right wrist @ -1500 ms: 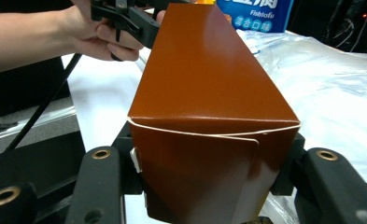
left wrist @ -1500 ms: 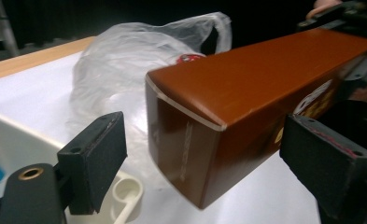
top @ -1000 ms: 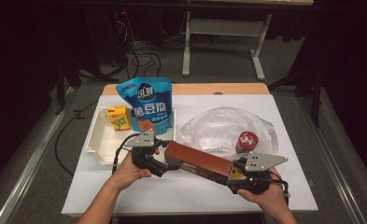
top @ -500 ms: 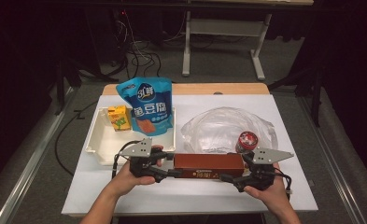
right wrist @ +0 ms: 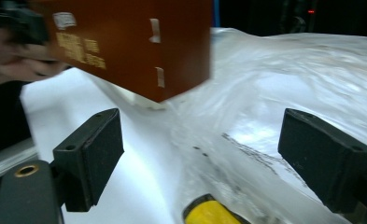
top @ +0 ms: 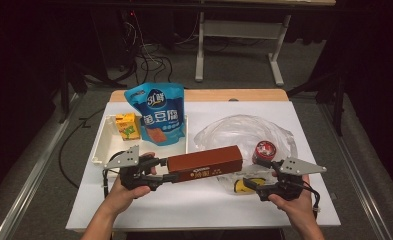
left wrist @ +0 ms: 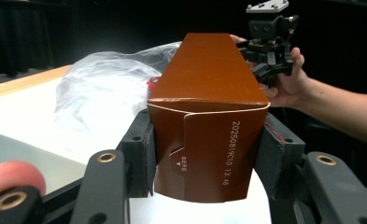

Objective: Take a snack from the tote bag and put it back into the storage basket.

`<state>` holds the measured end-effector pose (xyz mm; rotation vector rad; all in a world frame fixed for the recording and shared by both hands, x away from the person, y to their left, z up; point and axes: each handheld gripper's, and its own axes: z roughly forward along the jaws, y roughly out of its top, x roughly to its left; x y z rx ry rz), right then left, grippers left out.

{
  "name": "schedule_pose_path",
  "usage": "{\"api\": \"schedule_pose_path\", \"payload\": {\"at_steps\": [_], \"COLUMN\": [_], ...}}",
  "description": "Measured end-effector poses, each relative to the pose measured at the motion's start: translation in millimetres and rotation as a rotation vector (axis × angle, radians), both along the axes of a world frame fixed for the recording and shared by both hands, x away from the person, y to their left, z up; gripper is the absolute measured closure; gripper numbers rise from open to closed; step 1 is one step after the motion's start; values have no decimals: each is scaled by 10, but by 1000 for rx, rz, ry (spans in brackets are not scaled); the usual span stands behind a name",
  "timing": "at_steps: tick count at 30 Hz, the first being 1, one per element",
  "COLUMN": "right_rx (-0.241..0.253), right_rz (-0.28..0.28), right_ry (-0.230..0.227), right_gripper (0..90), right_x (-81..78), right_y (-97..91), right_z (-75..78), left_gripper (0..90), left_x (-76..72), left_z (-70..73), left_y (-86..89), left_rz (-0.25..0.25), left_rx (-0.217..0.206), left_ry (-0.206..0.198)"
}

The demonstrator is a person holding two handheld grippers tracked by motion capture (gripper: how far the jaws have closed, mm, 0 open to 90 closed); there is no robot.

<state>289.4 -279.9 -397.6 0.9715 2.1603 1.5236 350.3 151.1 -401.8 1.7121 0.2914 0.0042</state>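
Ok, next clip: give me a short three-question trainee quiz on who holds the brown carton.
1. True or false: the left gripper is clamped on one end of the long brown carton.
2. The right gripper jaws are: A) shut on the carton, B) open with nothing between the pads, C) shut on the red can.
3. What stands in the white tray beside the yellow drink box?

Key: 1 true; 2 B; 3 the blue snack pouch.

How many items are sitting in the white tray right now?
2: a yellow carton at the tray's far left and a blue pouch leaning beside it. Smaller items behind the pouch could be hidden.
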Motion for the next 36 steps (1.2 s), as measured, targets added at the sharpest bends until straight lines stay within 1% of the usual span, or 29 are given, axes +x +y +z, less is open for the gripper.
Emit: {"api": "schedule_pose_path", "payload": {"at_steps": [3,6,10,13,14,16,17,20,22,27,31,35,36], "right_rx": [3,8,10,12,12,7,9,13,9,-6,-4,-14,-12], "right_rz": [-15,-26,-35,-46,-46,-50,-51,-58,-59,-61,-62,-56,-57], "right_ry": [4,12,12,17,17,18,20,18,15,12,15,10,11], "right_gripper": [156,160,169,177,177,182,184,194,195,196,201,201,202], "right_x": [7,10,5,4,4,7,7,6,-1,-7,-16,-15,-14], "right_y": [-13,-26,-43,-58,-58,-63,-62,-60,-49,-33,-24,-15,-14], "right_z": [-17,-35,-37,-48,-48,-60,-62,-66,-63,-63,-61,-65,-66], "left_gripper": [480,482,482,483,483,484,484,485,485,486,486,487,487], "left_x": [-11,-14,-32,-44,-44,-42,-40,-41,-39,-31,-27,-28,-26], "left_z": [-13,-25,-4,1,1,-14,-21,-15,-19,-39,-49,-46,-51], "left_y": [65,138,205,306,306,364,402,456,503,601,689,775,801], "left_rz": [11,32,52,77,77,86,83,88,109,151,189,222,238], "left_rx": [-2,-12,-12,-12,-12,-6,-4,0,11,10,12,18,16], "left_ry": [10,15,5,5,5,10,17,18,15,15,11,8,8]}}
